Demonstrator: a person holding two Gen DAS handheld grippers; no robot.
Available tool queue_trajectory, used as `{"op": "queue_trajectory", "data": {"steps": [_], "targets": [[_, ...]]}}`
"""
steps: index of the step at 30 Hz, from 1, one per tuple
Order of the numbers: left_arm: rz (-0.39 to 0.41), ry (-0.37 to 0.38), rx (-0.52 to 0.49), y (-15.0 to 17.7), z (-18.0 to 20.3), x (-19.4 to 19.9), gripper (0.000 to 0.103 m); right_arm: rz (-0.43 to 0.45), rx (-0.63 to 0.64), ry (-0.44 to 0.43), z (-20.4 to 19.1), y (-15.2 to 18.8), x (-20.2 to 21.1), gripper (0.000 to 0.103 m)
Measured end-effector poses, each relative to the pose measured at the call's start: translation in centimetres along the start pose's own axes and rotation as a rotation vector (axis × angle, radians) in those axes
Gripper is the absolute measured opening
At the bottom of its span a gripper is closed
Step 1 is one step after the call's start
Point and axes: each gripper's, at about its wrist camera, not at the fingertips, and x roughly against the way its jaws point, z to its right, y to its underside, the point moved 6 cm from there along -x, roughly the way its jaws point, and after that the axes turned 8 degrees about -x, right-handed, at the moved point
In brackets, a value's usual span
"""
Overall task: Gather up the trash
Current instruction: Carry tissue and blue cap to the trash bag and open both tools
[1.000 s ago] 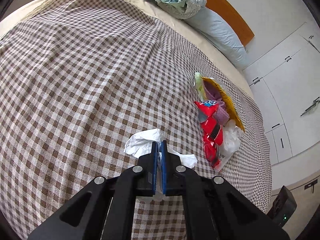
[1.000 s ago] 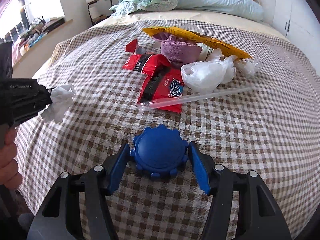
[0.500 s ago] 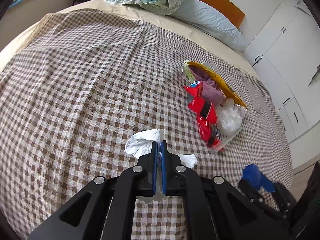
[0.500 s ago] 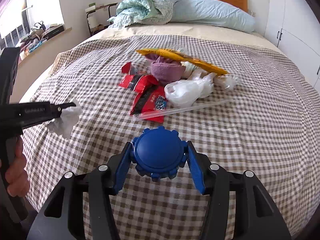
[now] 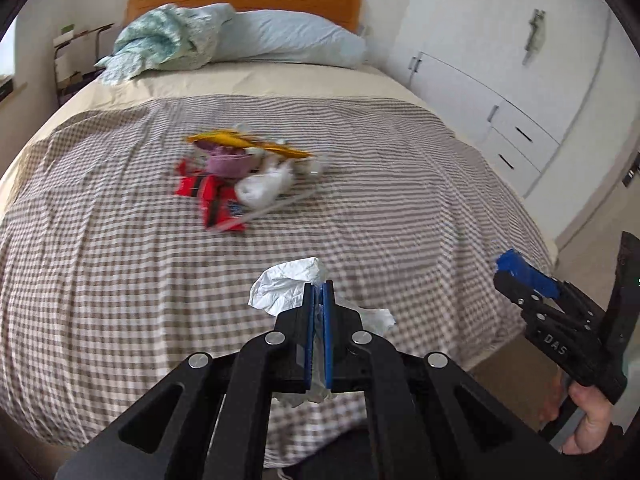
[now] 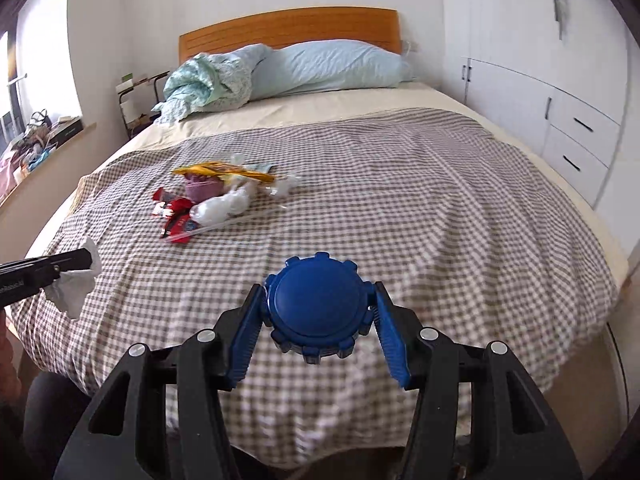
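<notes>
My left gripper is shut on a crumpled white tissue, held above the foot of the bed; it also shows at the left edge of the right wrist view. My right gripper is shut on a round blue cap with a notched rim; it shows at the right of the left wrist view. A trash pile lies mid-bed: red wrappers, a yellow packet, a white plastic bag, a purple item and a clear strip.
The bed has a brown checked cover, a blue pillow, a bunched green blanket and a wooden headboard. White cupboards and drawers line the right wall. A cluttered sill is at the left.
Both grippers have pulled back from the bed toward its foot, still holding the tissue and the blue cap. The trash pile now looks farther away and has not moved.
</notes>
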Motion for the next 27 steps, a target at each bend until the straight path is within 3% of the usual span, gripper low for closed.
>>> {"op": "queue_trajectory", "data": {"steps": [6, 12, 16, 20, 27], "targets": [[-0.066, 0.221, -0.128, 2.8, 12.9, -1.4, 0.001, -0.031, -0.086, 0.139, 13.0, 6.0, 4.6, 0.053], [-0.256, 0.318, -0.268, 8.0, 22.8, -6.5, 0.001, -0.217, -0.254, 0.239, 23.7, 18.4, 6.8, 0.053], [-0.340, 0.329, -0.341, 10.2, 26.4, -9.3, 0.001, -0.351, -0.402, 0.242, 27.0, 27.1, 6.2, 0.053], [-0.409, 0.325, -0.402, 12.1, 28.4, -11.2, 0.001, -0.438, -0.511, 0.233, 28.4, 32.2, 4.7, 0.053], [-0.494, 0.304, -0.451, 13.9, 29.6, -14.1, 0.001, -0.443, -0.588, 0.171, 29.4, 32.7, 0.7, 0.053]]}}
